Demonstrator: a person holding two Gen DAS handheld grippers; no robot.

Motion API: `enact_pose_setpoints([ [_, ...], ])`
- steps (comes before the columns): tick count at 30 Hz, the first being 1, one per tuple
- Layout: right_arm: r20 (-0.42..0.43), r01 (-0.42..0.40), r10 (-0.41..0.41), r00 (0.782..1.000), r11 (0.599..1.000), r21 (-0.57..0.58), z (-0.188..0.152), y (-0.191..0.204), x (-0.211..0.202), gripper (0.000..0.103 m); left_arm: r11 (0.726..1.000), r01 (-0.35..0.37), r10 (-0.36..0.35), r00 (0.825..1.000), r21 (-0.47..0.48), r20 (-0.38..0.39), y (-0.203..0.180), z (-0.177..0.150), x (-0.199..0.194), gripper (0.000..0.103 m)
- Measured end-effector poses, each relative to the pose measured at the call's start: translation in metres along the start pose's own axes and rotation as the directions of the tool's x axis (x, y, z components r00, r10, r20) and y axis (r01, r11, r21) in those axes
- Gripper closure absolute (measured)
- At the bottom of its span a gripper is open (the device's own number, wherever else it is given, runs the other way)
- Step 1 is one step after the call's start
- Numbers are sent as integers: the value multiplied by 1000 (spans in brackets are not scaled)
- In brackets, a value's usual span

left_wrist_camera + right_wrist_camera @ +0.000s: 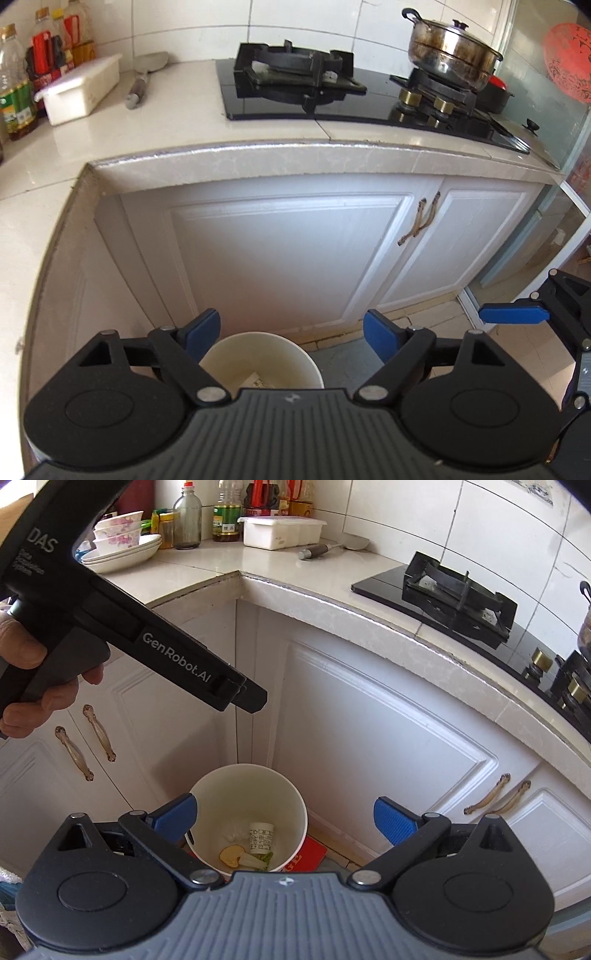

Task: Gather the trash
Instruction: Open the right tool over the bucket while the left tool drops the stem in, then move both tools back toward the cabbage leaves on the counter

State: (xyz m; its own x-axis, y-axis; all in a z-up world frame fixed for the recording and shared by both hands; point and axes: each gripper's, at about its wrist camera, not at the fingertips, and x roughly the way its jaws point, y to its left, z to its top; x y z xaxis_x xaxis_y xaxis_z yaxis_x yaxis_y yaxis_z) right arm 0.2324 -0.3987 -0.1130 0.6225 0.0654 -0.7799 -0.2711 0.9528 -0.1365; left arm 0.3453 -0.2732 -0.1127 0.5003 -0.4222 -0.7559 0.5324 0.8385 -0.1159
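Note:
A white trash bin (295, 812) stands on the floor in the corner below the counter; it also shows in the left wrist view (266, 350). Inside lie a small printed paper cup (260, 840), a yellowish food scrap (229, 854), green vegetable bits (258, 862) and a white wad (234, 834). My left gripper (291, 334) is open and empty above the bin. My right gripper (284, 818) is open and empty above the bin too. The left gripper's body (122, 627) crosses the right view's upper left; one right fingertip (513, 314) shows at the left view's right edge.
White cabinet doors (288, 251) stand behind the bin. The counter (184, 122) carries a gas hob (295, 74), a steel pot (452, 51), a white box (81, 86), a spatula (142, 79), oil bottles (14, 85) and stacked bowls (118, 535). A red item (310, 856) lies beside the bin.

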Motion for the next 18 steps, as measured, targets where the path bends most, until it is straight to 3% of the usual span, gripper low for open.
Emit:
enact_pose_setpoints([
  [9, 23, -34, 35, 999, 998, -43, 15, 12, -3, 0, 996, -33, 37, 998, -87, 43, 14, -7, -36, 17],
  [18, 51, -70, 77, 996, 990, -119, 39, 31, -9, 0, 969, -170, 191, 976, -177, 109, 41, -26, -99, 12],
])
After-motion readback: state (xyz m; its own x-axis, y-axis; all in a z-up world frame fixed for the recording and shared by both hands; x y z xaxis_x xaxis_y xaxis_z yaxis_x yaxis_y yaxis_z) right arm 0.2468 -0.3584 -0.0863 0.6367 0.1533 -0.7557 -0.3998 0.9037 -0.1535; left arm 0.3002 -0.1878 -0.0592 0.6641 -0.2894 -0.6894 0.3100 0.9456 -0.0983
